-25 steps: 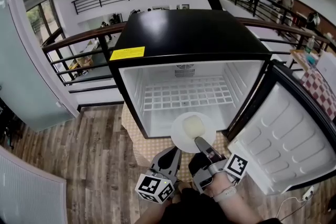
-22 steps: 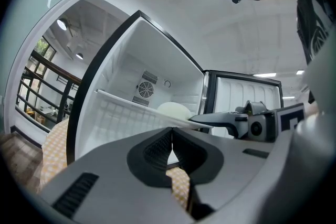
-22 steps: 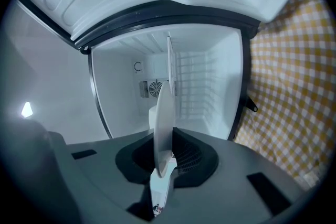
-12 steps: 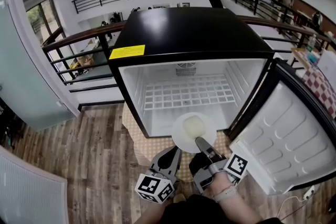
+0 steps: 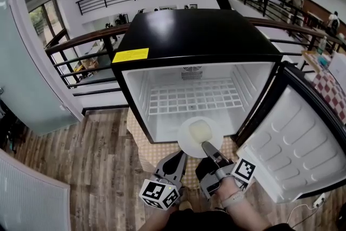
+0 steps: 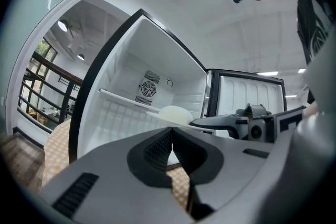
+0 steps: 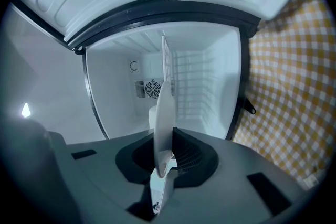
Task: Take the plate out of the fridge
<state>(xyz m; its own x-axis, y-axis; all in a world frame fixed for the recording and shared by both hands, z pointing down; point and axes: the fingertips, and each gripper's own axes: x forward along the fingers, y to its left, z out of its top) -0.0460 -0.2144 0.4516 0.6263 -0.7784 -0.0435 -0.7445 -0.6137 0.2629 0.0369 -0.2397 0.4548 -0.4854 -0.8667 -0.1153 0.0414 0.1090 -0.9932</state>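
The plate point(image 5: 184, 139) sits just below centre in the head view, at the open front of the fridge point(image 5: 194, 35). It extends up-frame from the right gripper point(image 5: 207, 146), which pinches its near rim edge-on. The left gripper point(image 5: 174, 164), lower left of the plate, is closed on nothing. The way out looks to be down-frame.

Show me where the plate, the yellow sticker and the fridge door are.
plate point(image 5: 184, 143), head view, bare left rim.
yellow sticker point(image 5: 130, 55), head view, its middle.
fridge door point(image 5: 294, 138), head view, white inner lining.
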